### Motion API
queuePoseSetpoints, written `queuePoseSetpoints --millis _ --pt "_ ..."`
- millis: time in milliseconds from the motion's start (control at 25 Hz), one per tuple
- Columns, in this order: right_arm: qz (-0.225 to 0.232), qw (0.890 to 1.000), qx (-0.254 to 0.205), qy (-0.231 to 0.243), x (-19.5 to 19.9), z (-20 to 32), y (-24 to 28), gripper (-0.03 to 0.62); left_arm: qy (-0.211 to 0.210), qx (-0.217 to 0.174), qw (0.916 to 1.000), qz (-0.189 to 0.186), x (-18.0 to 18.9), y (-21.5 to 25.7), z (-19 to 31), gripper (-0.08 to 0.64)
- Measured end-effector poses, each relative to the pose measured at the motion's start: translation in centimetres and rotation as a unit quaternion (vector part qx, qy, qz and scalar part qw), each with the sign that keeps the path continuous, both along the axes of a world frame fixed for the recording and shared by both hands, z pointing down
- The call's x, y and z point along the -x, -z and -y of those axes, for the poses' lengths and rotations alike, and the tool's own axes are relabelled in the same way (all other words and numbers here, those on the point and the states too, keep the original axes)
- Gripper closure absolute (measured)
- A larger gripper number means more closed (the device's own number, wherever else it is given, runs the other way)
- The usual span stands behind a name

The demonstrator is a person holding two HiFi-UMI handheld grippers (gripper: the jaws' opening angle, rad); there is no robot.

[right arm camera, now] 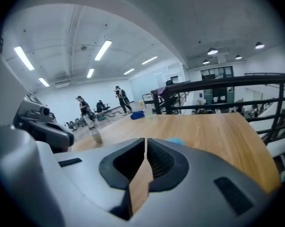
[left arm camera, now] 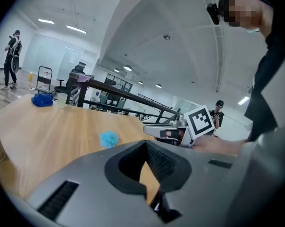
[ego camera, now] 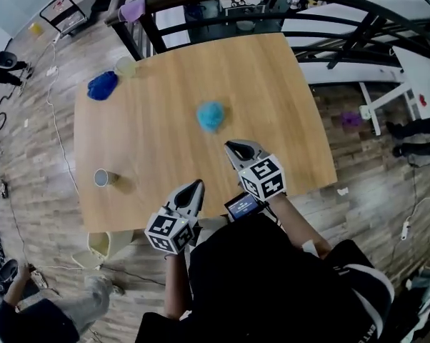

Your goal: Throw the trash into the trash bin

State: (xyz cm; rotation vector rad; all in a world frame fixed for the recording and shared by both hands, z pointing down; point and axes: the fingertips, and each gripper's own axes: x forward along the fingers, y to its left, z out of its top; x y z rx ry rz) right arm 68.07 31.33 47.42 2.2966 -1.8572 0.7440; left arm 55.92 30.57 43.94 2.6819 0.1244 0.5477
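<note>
Pale wooden rectangular table (ego camera: 301,120), person standing at its near edge.

Cream plastic bin (ego camera: 99,246) on the floor by the table's near left corner, likely the trash bin.

Left gripper (ego camera: 196,186) over the near edge: jaws brought together at the tips, nothing between them. Right gripper (ego camera: 232,146) a little further in over the table: jaws fully closed, also empty.

Trash all on the tabletop, none in the bin:
- dark blue crumpled wad (ego camera: 102,85) near the far left corner, with a translucent yellowish cup (ego camera: 126,66) just beside it
- light blue fluffy wad (ego camera: 211,116) mid-table, near the right gripper and ahead of it
- small paper cup (ego camera: 102,178) lying on its side by the left edge

Step, as I judge it: approach, before any pickup. The next move calls for opening the right jaws, closing on the light blue wad, then carrying it left and down to the bin.

Writing: none legible. Black-and-white square markers on both gripper cubes. White letters on the person's dark clothing are too small to read.
</note>
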Motion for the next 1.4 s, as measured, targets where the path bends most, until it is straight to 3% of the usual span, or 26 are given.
queuePoseSetpoints --millis 160,240,360,640,840,920,1120,1400 --pt "-0.041 0.994 0.102 -0.028 -2.3 -0.5 -4.9 0.587 0.017 0.019 0.9990 0.038 0.6 -2.2 0.3 0.563" --pt "-0.075 0.988 0.136 -0.015 -3.9 1.2 -6.5 0.524 0.029 0.046 0.9975 0.045 0.6 -3.5 1.1 0.563" --pt "-0.087 0.983 0.159 0.006 -6.4 5.2 -9.4 0.423 0.036 0.075 0.9948 0.060 -0.4 -6.5 3.2 0.563" --pt "-0.098 0.972 0.212 0.008 -10.3 10.4 -17.1 0.389 0.021 0.064 0.9933 0.094 -2.4 -9.9 6.3 0.562" --pt "-0.104 0.968 0.227 -0.009 -11.8 12.7 -19.4 0.402 0.037 0.122 0.9879 0.089 -3.3 -10.4 7.8 0.563" --pt "-0.115 0.966 0.230 -0.014 -12.0 12.8 -19.7 0.583 0.042 0.125 0.9873 0.088 -3.5 -10.5 8.2 0.563" --pt "-0.092 0.972 0.214 -0.020 -12.2 12.4 -18.7 0.589 0.034 0.104 0.9900 0.090 -4.0 -10.5 8.3 0.562" --pt "-0.109 0.979 0.168 -0.036 -12.2 11.3 -13.6 0.589 0.020 0.088 0.9933 0.072 -4.5 -8.4 7.7 0.563"
